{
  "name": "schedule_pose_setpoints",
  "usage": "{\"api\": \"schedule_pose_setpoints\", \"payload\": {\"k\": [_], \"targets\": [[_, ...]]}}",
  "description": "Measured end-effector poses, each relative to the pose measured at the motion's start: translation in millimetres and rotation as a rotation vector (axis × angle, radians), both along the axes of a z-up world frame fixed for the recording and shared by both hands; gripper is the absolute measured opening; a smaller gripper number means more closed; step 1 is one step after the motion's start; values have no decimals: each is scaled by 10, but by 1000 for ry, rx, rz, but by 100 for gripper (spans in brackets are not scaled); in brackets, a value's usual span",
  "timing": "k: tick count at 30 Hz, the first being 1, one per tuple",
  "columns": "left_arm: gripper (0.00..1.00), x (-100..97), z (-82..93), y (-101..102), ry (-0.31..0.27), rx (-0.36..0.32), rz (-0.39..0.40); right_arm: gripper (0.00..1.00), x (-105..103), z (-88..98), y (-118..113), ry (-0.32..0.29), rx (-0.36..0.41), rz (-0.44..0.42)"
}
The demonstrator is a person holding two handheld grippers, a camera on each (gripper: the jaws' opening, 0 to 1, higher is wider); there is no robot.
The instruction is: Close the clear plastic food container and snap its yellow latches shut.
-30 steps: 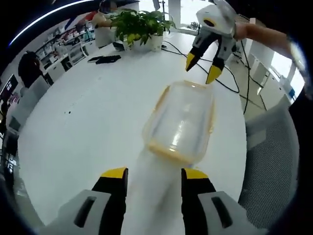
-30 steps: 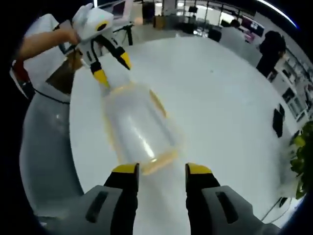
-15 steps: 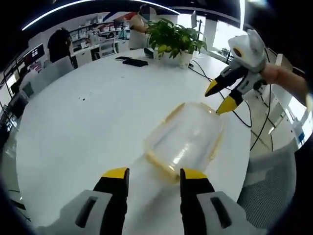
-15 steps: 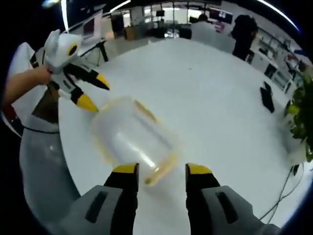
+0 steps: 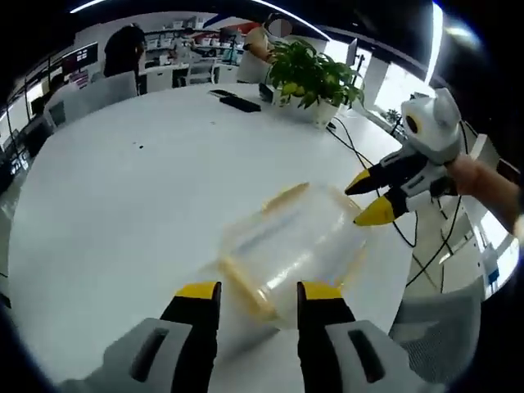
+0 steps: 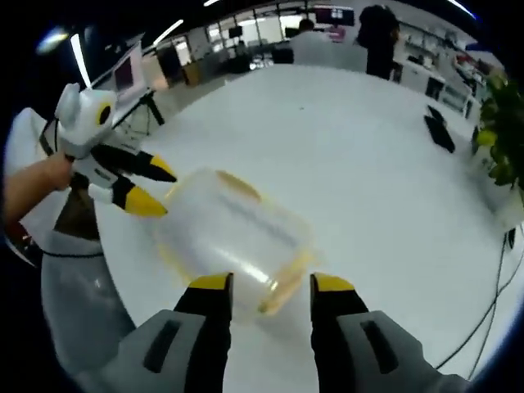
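Left gripper view: showing the clear container [image 5: 288, 250] at lower centre on the white table [image 5: 123, 205], now lying more crosswise than a second ago, with the right gripper [image 5: 370, 196] released and now level with its right end, nearer than before. Right gripper view: placing the left gripper [image 6: 154, 187], jaws parted, at the container's left end. Indicating both grippers closing in on the ends. Holding nothing visible inside; yellow latches [image 6: 282, 286] blurred, apparently not yet snapped.

potted plant [image 5: 315, 78] on white table [image 5: 123, 188]
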State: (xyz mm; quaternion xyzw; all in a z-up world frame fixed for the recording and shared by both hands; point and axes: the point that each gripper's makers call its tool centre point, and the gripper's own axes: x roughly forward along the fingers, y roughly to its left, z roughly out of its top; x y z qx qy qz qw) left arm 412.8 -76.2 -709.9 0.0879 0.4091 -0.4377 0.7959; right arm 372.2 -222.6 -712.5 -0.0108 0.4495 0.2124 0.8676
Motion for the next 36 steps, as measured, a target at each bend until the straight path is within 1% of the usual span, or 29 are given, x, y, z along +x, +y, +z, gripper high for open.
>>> {"api": "schedule_pose_setpoints", "payload": {"k": [4,6,7,12,17,19,22,25,26,27,28,29,30,31,32,36], "targets": [[32,-18,-22,-28,37,-19,20,36,-15,-6,46,14,20,-9],[32,-21,-29,-33,45,-22,29,36,-15,-14,80,22,34,-9],[32,-15,-35,-34,50,-23,32,38,-16,-26,97,26,35,-13],[32,-19,-48,-32,75,-26,46,42,-24,-27,109,49,57,-48],[32,-15,-69,-50,109,2,62,44,-29,-42,130,63,75,-73],[33,-22,-87,-64,133,8,78,44,-39,-40,142,66,73,-75],[37,-38,-108,-86,144,9,92,44,-10,-55,159,79,64,-85],[40,-57,-138,-117,174,-16,120,44,-9,-69,169,84,73,-100],[40,-52,-132,-116,166,-13,117,43,-8,-55,220,82,99,-94],[40,-60,-132,-128,166,-6,119,44,-11,-83,200,116,115,-164],[39,-58,-135,-139,168,-1,118,44,17,-98,231,122,157,-170],[39,-60,-143,-155,183,-7,128,44,11,-103,257,134,183,-179],[39,-60,-172,-171,201,-13,144,44,15,-104,218,122,158,-166],[39,-73,-169,-164,201,-9,145,44,8,-94,233,123,151,-164],[39,-81,-172,-167,190,-6,138,45,11,-91,238,121,145,-163],[39,-89,-180,-179,193,-10,137,45,15,-84,237,130,143,-167]]}}
